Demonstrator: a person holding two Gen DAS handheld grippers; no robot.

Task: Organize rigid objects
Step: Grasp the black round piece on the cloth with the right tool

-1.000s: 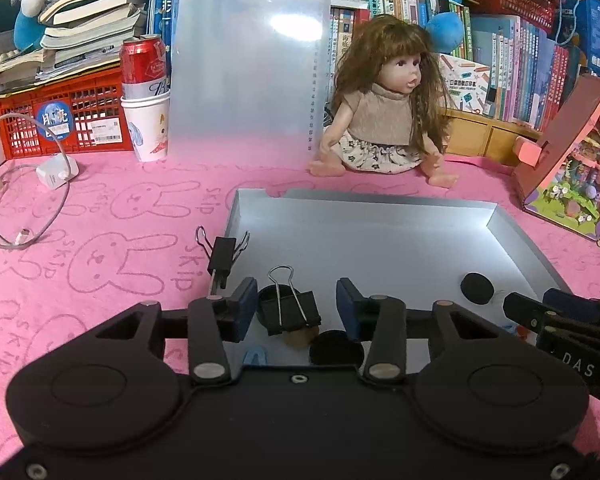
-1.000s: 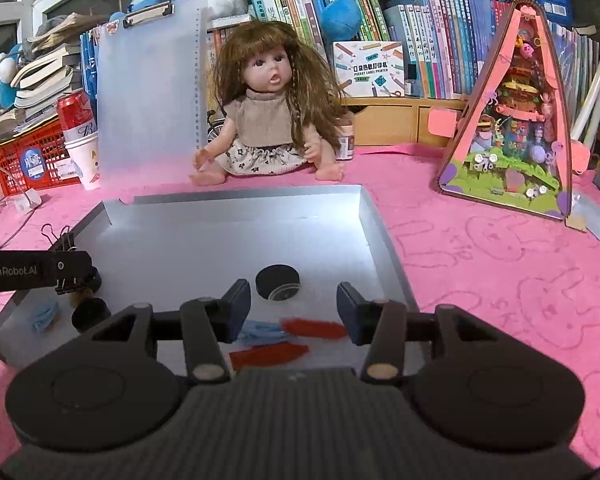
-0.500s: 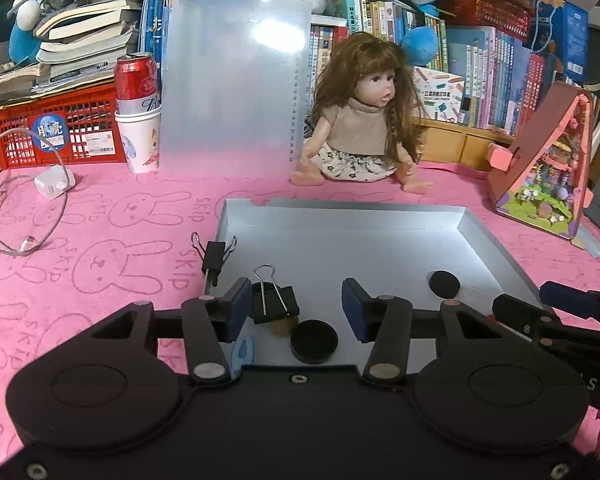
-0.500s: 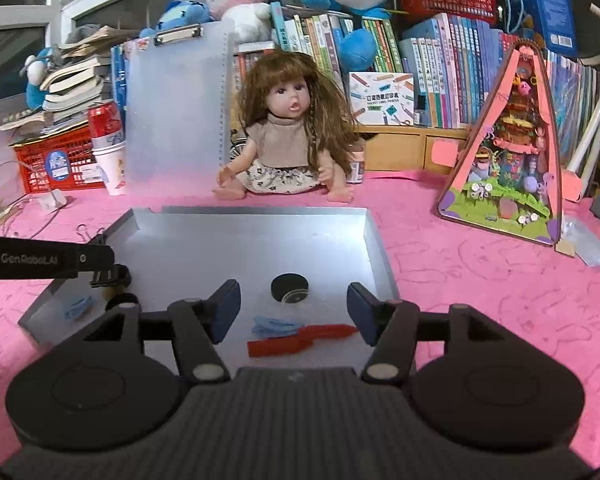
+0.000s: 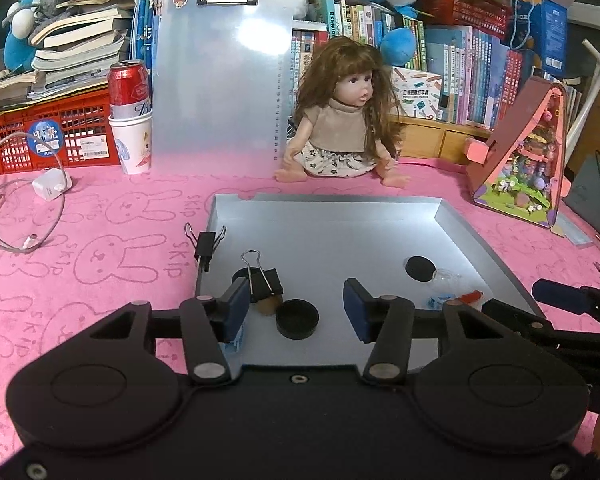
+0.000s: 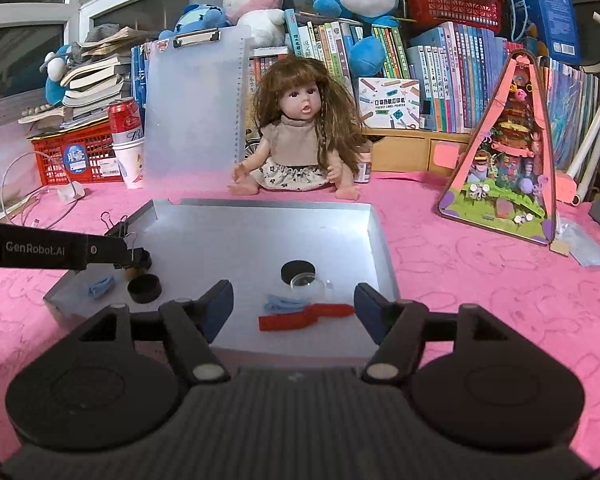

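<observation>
Pink bunny-print cloth [image 5: 100, 256], grey tray [image 6: 260, 240], black caps [image 5: 297, 319], red clip [image 6: 304, 316].

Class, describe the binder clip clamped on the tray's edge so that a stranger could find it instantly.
Start at the grey metal tray on the pink cloth. On its left wall a small black binder clip grips the rim. Unlike the larger binder clip lying inside the tray, it is clamped on the wall.
</observation>
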